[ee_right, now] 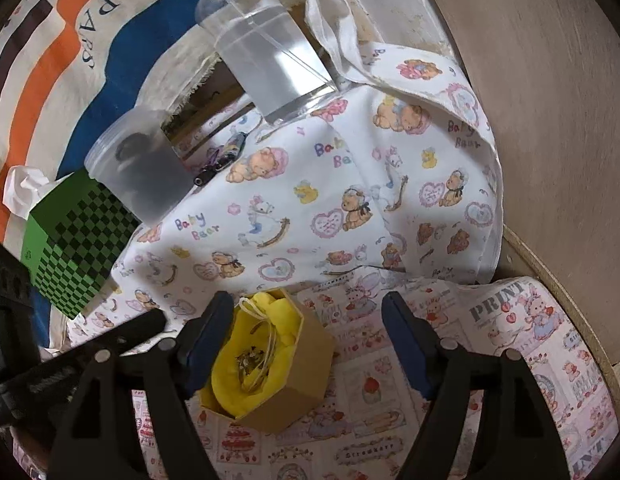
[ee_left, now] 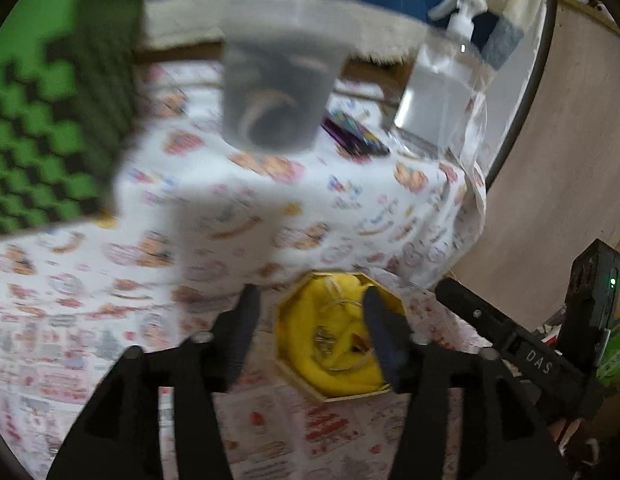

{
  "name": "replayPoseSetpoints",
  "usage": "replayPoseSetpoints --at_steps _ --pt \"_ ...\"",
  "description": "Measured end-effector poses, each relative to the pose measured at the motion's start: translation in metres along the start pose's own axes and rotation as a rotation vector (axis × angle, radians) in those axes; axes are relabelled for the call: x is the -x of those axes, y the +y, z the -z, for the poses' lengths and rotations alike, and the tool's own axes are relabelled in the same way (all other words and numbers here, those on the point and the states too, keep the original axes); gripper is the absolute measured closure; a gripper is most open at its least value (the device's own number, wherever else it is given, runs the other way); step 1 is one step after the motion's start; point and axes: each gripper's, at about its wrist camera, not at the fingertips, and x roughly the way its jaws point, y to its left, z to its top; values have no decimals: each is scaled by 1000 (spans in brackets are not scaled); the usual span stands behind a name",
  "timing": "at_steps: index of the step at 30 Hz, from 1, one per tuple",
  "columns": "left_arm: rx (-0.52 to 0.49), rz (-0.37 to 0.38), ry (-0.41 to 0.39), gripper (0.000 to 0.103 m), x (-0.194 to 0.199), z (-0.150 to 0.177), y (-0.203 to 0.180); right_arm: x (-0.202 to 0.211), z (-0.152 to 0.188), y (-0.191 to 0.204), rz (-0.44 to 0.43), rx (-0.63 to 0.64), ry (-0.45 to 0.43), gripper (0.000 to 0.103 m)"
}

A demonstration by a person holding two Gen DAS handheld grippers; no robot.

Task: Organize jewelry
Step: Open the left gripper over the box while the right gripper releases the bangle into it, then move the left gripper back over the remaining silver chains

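You are hovering both the left hand-held gripper (ee_left: 310, 336) and right hand-held gripper (ee_right: 308, 344), jaws apart and empty, beside the hexagonal box (ee_right: 306, 364) on the surface, where gold jewelry (ee_right: 252, 362) is already lying on yellow lining, so little seems left.

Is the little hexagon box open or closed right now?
Open: the hexagon box has no lid on, showing yellow lining and jewelry inside.

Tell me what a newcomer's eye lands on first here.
First, the bright yellow cloth lining the open hexagonal box low in the middle, with gold jewelry and thin cord lying in it. Next, the green checkered box at the left, and the clear pump bottle standing at the back.
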Motion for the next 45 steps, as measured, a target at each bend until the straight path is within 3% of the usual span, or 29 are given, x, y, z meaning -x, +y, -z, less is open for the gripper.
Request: replayPoseSetpoints --at_steps 3,5,12,14,18,21,23,25,27,32,35,41,45 --pt "4 -30 -41 29 21 2 10 3 1 6 -1 16 -5 27" --pt "17 -60 -78 24 32 4 15 7 3 12 3 43 -19 24" --pt "-47 -165 -146 18 67 20 27 22 8 30 28 111 -81 10" --pt "-67 -211 -180 13 77 27 32 24 11 40 58 156 -97 0" --pt "-93 -297 -267 5 101 47 46 27 18 53 55 204 -115 0" --pt "-101 -330 -286 2 112 59 58 30 24 63 50 233 -123 0" --pt "-84 -391 -303 0 119 65 68 33 28 70 47 262 -133 0" --pt "-47 -477 -379 0 132 76 78 34 32 77 51 284 -143 0" --pt "-51 -517 -441 0 143 87 85 35 37 82 50 298 -149 0" --pt "-41 -460 -366 0 140 92 104 31 48 95 55 355 -141 0" --pt "42 -518 -308 0 129 91 121 27 55 101 61 384 -132 0" --pt "166 -472 -135 0 107 98 160 18 66 109 67 429 -100 0" --pt "246 -457 -81 0 99 103 179 12 71 113 78 458 -86 0"
